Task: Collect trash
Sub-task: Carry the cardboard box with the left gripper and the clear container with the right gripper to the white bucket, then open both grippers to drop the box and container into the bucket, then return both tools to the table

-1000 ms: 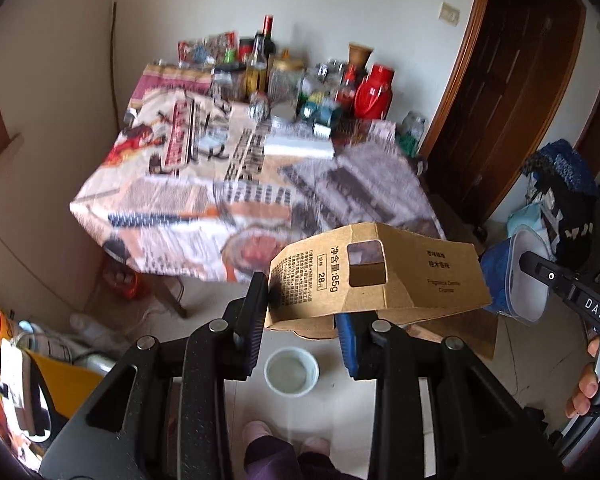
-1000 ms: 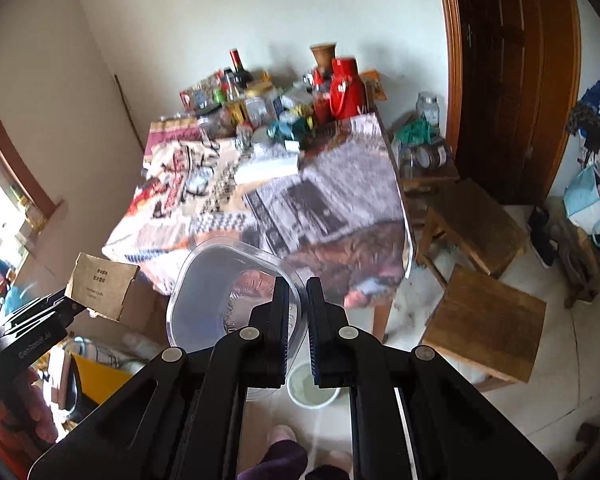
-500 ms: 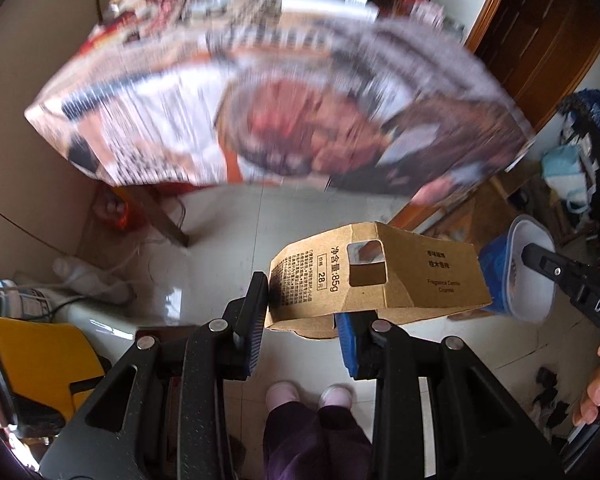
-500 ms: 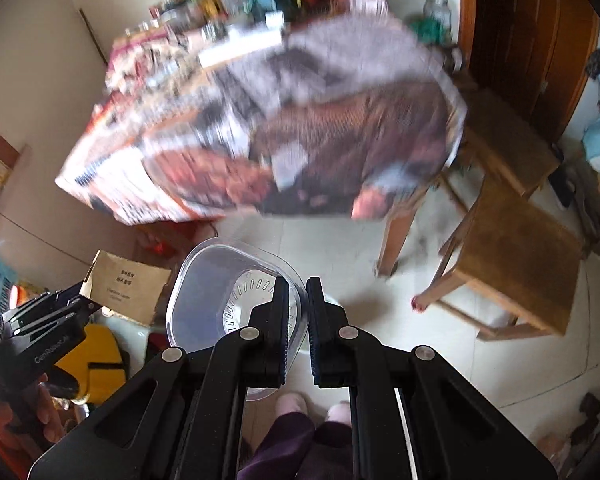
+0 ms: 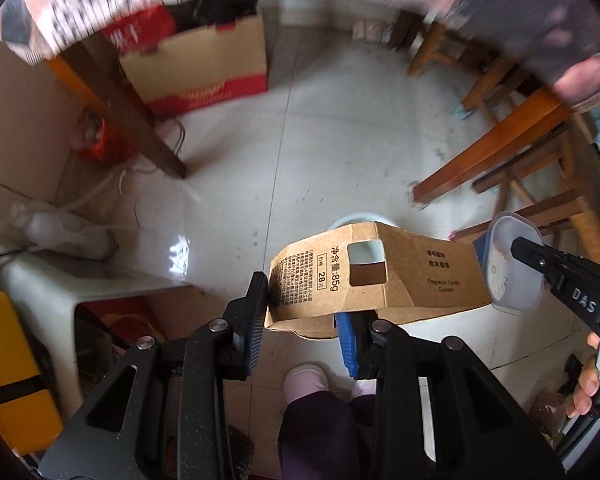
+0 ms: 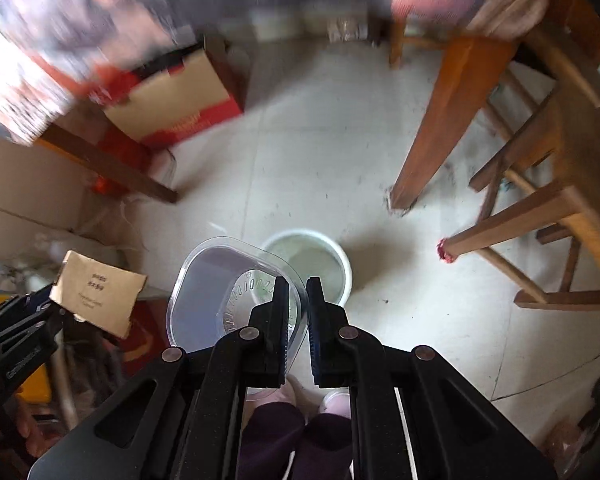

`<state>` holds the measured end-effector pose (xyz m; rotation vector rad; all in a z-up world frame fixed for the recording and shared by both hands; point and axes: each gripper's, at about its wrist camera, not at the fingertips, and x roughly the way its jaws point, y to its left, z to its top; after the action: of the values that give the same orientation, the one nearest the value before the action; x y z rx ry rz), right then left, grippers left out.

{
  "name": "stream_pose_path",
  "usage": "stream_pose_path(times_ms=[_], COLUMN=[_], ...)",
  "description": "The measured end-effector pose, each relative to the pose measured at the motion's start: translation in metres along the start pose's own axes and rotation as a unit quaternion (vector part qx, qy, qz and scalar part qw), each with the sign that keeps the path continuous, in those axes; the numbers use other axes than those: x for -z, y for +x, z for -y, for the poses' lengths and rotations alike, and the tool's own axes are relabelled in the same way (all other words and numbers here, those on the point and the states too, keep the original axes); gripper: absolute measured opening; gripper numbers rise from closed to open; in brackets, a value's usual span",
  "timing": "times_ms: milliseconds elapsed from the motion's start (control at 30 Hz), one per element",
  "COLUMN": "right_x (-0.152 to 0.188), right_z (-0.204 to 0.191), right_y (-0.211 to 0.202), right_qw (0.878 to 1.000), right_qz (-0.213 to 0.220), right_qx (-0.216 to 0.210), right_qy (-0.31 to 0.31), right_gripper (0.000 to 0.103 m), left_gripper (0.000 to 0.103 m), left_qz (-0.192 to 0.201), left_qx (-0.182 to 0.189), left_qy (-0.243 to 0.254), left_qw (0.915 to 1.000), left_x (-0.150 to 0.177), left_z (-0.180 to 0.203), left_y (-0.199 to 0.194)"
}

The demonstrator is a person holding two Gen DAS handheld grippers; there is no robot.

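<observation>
A: Item 1, L side?
B: Left gripper (image 5: 302, 316), pointed down at the floor, jaws pinching the near end of a brown cardboard box (image 5: 376, 276). Box held level, printed side up w/ a cut-out window, jutting out to the right, above the white bucket (image 5: 356, 218).

A: Item 2, R side?
B: Right gripper (image 6: 298, 312), also aimed down, jaws pressed nearly together on the rim of a clear plastic tub (image 6: 224, 292). Tub tilted, open side toward cam, overlapping the bucket's left edge in the right wrist view. Person's feet in pale slippers (image 5: 305, 378) directly below both.

A: Surface + room?
B: Pale tiled floor (image 5: 320, 128), specks of dirt. Bucket stands on it, approx. centre. Bench above, patterned cloth, blurred; one dark bench leg (image 5: 132, 120) at left. Under the bench: red-and-tan carton (image 5: 204, 68). Wooden stools (image 6: 540, 184) to the right. Yellow object (image 5: 8, 368) far left, low.
</observation>
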<state>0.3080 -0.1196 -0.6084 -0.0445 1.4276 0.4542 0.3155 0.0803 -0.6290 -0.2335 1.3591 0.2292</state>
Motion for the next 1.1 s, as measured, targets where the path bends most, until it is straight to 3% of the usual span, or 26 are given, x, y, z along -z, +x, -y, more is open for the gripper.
stream_pose_path(times_ms=[233,300,367,700,900,1100], right_x=[-0.002,-0.002,0.0,0.003,-0.004,-0.009], right_z=[-0.009,-0.006,-0.001,0.018,0.028,0.029], right_y=[0.07,0.083,0.087,0.052,0.033,0.005], right_qw=[0.999,0.998,0.998,1.0,0.999,0.999], right_qz=[-0.032,-0.051,-0.046,-0.001,0.017,0.024], right_qx=[-0.006,-0.025,-0.035,0.011,0.029,0.021], right_qy=[-0.005,0.012,0.033,0.022,0.017,0.03], right_gripper=[0.011,0.037,0.046,0.046,0.046,0.046], left_gripper=[0.032,0.032,0.032,0.032,0.035,0.038], left_qz=[-0.03,-0.034,-0.039,-0.063,-0.101,-0.097], left_qx=[-0.007,-0.009,-0.011,0.008,0.039,0.043], left_qy=[-0.025,-0.022,-0.013,0.029,0.043,0.061], left_qw=[0.9992,0.9991,0.9991,0.9976,0.9932,0.9925], left_x=[0.014,0.016,0.018,0.007,-0.003,-0.008], left_z=[-0.015,-0.012,-0.008,0.034,0.069,0.08], left_y=[0.081,0.093,0.103,0.144,0.162,0.128])
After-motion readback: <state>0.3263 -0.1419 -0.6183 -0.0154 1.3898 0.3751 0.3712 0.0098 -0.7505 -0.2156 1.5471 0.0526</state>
